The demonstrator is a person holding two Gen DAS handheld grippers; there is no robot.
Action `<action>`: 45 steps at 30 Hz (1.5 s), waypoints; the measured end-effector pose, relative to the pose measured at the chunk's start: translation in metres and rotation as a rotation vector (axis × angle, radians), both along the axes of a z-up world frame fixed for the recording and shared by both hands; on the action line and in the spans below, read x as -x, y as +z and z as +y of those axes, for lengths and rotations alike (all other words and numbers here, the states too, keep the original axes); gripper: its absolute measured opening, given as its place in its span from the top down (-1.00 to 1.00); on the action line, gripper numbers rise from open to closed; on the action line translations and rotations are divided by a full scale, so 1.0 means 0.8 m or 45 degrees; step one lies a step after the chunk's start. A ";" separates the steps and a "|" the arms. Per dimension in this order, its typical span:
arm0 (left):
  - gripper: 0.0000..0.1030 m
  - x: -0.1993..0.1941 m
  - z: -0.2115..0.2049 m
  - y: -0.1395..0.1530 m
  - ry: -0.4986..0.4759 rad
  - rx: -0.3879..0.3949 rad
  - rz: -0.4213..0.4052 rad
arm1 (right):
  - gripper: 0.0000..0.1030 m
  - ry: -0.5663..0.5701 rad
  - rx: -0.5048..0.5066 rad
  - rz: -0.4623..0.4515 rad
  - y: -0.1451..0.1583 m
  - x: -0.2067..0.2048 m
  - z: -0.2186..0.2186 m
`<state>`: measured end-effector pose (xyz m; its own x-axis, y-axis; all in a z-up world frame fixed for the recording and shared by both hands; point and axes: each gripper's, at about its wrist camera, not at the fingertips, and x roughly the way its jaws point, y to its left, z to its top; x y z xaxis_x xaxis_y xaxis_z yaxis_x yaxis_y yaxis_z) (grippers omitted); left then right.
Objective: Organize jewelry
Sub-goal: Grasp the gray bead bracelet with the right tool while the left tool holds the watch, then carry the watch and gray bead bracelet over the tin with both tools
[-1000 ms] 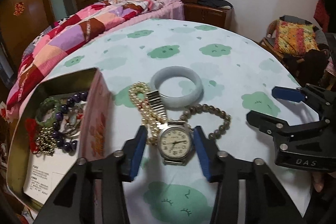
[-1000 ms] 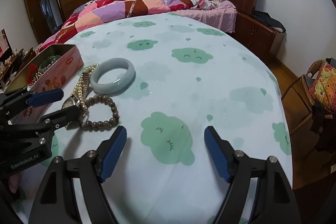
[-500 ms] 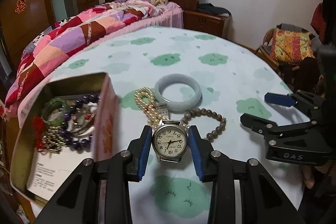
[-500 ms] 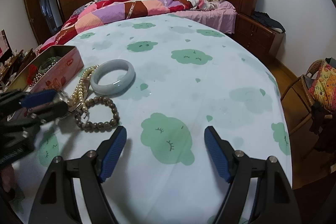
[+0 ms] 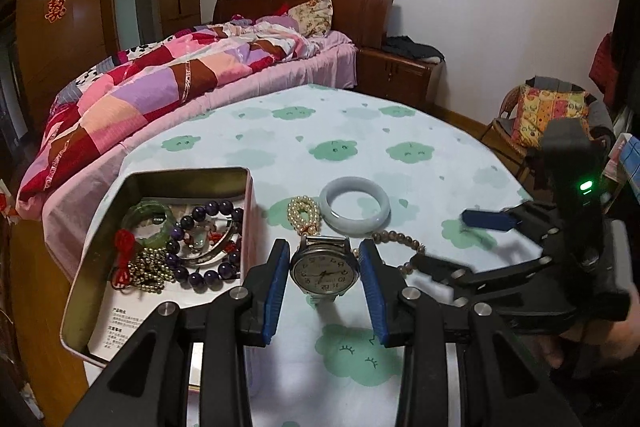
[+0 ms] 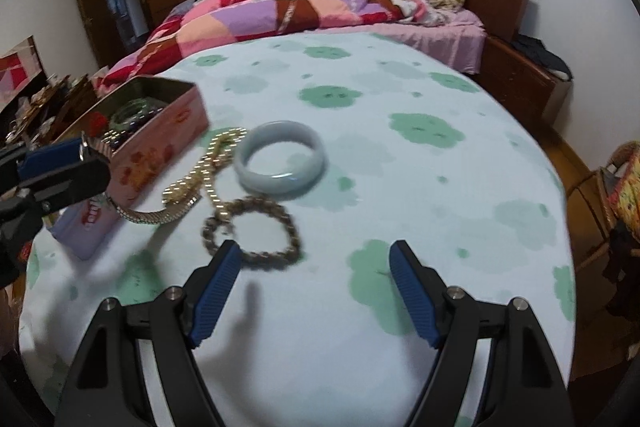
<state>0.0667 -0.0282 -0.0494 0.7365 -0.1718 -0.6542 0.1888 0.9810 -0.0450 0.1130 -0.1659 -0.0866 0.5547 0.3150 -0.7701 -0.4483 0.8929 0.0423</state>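
Note:
My left gripper is shut on a silver wristwatch, its blue pads pressing on both sides of the case. The watch is lifted, and its metal band trails down to the cloth. My left gripper hangs beside the open pink tin, which holds several bracelets. On the cloth lie a pale jade bangle, a pearl bracelet and a brown bead bracelet. My right gripper stands open just in front of the brown bead bracelet, with nothing between its fingers.
The round table's cloth is white with green clouds. Behind it stands a bed with a patchwork quilt. A chair with a patterned cushion stands at the right. The tin sits near the table's left edge.
The left gripper has risen and drawn back with the watch, whose case now hangs off the cloth. The right gripper has shifted left, closer to the brown bead bracelet.

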 end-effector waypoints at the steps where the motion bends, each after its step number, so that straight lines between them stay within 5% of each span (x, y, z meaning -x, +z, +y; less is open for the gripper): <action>1: 0.29 0.001 0.001 0.002 0.002 0.000 -0.004 | -0.53 0.015 0.004 0.008 -0.001 0.000 0.005; 10: 0.29 -0.008 0.022 -0.009 0.062 0.003 0.012 | -0.59 0.077 0.096 0.075 -0.024 -0.012 0.036; 13: 0.29 -0.011 0.027 -0.015 0.080 0.008 0.025 | -0.46 0.093 0.107 0.064 -0.024 -0.009 0.037; 17: 0.29 -0.014 0.032 -0.018 0.092 0.015 0.034 | 0.03 0.103 0.105 0.037 -0.021 -0.004 0.036; 19: 0.29 -0.014 0.034 -0.017 0.096 0.017 0.034 | 0.55 0.112 0.106 0.025 -0.019 -0.002 0.037; 20: 0.29 -0.014 0.034 -0.016 0.097 0.018 0.032 | 0.63 0.115 0.102 0.025 -0.019 -0.001 0.037; 45: 0.29 0.017 0.035 0.051 0.065 0.033 -0.139 | 0.66 0.089 -0.121 -0.181 0.067 0.039 0.010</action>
